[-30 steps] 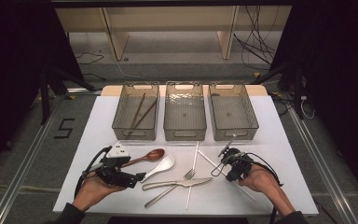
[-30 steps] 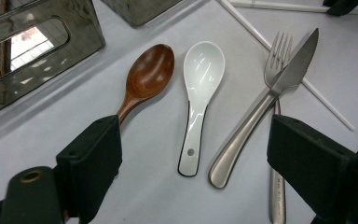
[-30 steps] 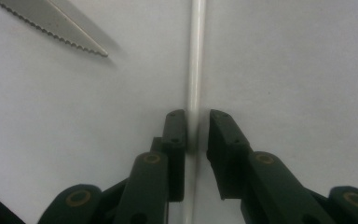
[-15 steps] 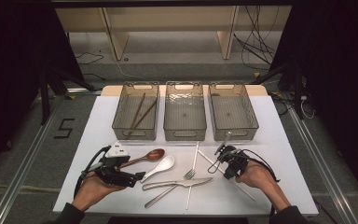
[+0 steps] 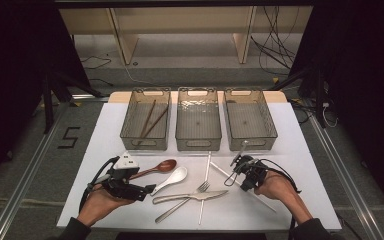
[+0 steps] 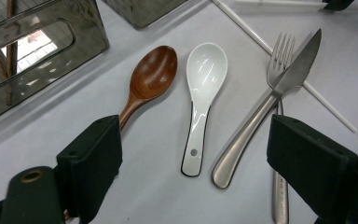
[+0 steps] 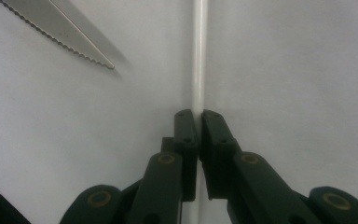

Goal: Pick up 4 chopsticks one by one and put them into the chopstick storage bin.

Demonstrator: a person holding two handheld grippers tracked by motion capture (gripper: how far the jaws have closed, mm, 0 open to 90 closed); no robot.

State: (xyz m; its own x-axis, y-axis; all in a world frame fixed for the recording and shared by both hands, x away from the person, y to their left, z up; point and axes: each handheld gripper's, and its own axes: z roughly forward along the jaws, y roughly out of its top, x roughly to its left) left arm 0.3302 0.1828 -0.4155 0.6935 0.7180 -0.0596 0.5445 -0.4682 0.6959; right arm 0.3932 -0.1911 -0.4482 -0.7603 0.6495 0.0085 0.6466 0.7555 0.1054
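My right gripper (image 5: 238, 176) points down at the white mat (image 5: 305, 165), and its jaws are shut on a white chopstick (image 7: 199, 56). That white chopstick (image 5: 262, 201) lies slanted on the mat, under the person's right hand. My left gripper (image 5: 142, 186) is open near the front left and holds nothing. Ahead of its jaws lie a wooden spoon (image 6: 151, 77), a white ceramic spoon (image 6: 205, 74), a knife (image 6: 261, 116) and a fork (image 6: 279, 51). In the high view the wooden spoon (image 5: 157, 167), white spoon (image 5: 172, 179), knife (image 5: 195, 196) and fork (image 5: 180, 205) lie between my two grippers.
Three clear bins stand in a row at the back of the mat: left (image 5: 130, 112), middle (image 5: 198, 145), right (image 5: 267, 120). Brown chopsticks (image 5: 150, 120) lie in the left bin. A second white chopstick (image 5: 205, 190) crosses the fork. The knife tip (image 7: 60, 32) lies near my right jaws.
My right gripper has moved a little left and away from the person along the white chopstick. The left gripper and the cutlery have not moved.
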